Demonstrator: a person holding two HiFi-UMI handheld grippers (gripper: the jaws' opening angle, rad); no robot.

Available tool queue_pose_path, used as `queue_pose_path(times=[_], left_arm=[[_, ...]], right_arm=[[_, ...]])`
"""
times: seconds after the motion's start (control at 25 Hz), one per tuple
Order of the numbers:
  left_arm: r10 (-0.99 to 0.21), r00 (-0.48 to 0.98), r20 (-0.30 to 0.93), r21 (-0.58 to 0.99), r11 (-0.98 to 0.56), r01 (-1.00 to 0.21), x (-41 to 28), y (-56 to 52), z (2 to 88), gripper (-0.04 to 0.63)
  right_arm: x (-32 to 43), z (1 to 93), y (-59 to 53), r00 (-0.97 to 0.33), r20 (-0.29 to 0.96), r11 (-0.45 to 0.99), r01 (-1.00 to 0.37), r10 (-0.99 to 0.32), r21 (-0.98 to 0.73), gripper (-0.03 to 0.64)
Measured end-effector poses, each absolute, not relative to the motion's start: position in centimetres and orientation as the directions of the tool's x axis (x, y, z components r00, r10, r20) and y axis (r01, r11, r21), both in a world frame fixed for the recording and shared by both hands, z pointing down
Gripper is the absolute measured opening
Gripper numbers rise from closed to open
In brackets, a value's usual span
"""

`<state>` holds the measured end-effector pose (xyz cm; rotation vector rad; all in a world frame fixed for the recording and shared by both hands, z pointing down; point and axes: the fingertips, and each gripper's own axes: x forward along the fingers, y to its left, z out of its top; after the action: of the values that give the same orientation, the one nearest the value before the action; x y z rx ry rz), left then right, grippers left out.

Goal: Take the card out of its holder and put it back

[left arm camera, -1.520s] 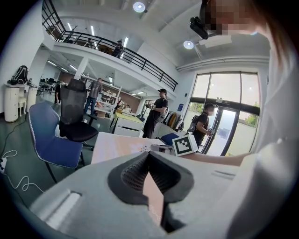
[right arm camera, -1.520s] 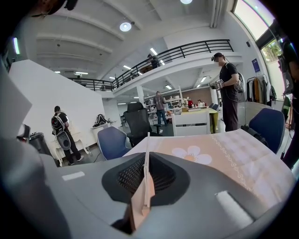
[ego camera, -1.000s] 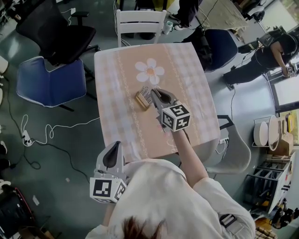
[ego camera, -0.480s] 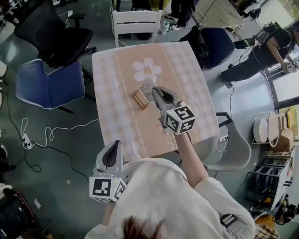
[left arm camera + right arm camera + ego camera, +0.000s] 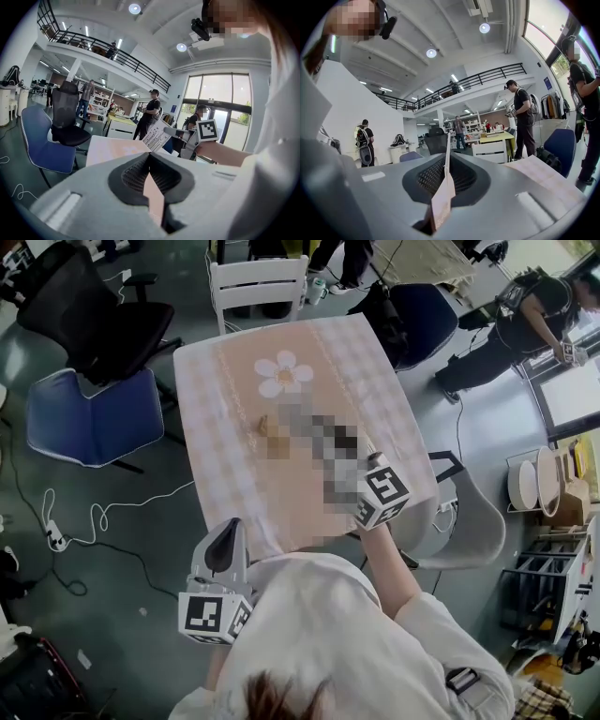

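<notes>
A small wooden card holder stands on the pink checked table, just below a flower print. My right gripper is shut on the white printed card, which shows edge-on between its pads. It holds the card in the air, clear of the holder. In the head view a mosaic patch hides its jaws and only its marker cube shows, over the table's near right part. My left gripper hangs off the near table edge by the person's body, jaws shut with nothing in them.
A white chair stands at the table's far edge and a grey chair at its right. A black office chair and a blue chair stand to the left. Cables lie on the floor. A person stands far right.
My right gripper has drawn back from the holder toward the near right, taking the card out and up. The holder stays on the table. The left gripper has not moved.
</notes>
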<state>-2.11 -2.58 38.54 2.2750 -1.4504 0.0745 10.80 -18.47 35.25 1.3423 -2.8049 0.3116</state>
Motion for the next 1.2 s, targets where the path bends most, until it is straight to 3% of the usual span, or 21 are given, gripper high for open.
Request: queue_pose_path(times=[0.2,0.56,1.2], left_arm=[[-0.852,0.456,0.258,0.335,-0.364,-0.869,-2.1,-2.4,38.1,0.000],[-0.844,0.469,0.259,0.333,-0.378,-0.864,-1.9,-2.2,37.9,0.000],[-0.826,0.511,0.239,0.297,-0.439,-0.848,-2.3,-1.1,37.3,0.000]], right_arm=[[11.5,33.4,-15.8,-0.623,0.071,0.615,-0.781,-0.779,-0.106,0.014],[13.9,30.8,-10.7,-0.592,0.005,0.586,-0.800,-0.806,-0.132,0.014],[14.5,33.4,-3.5,-0.508,0.068,0.488,-0.851,-0.858,-0.196,0.014]])
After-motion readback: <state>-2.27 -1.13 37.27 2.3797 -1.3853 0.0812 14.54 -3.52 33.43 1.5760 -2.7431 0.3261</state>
